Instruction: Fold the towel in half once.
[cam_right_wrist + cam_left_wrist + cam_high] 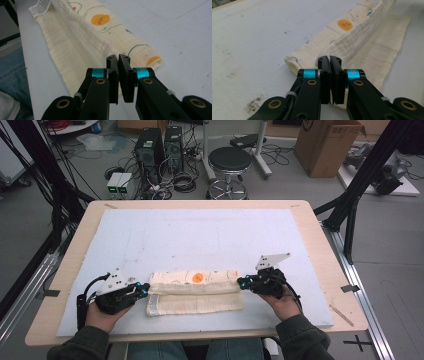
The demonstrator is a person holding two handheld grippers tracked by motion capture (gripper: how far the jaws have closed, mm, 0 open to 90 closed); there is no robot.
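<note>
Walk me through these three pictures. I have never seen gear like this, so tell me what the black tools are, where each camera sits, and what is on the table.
A person sits at a table with a hand-held black gripper in each hand. The high view looks down from above. Each of the other two pictures comes from a camera riding on one gripper, looking along its own jaws. On the white mat lies a cream cloth, folded long, printed with orange dots. The left gripper pinches a fold at one end and the right gripper at the other; both jaws are shut on the fabric.
</note>
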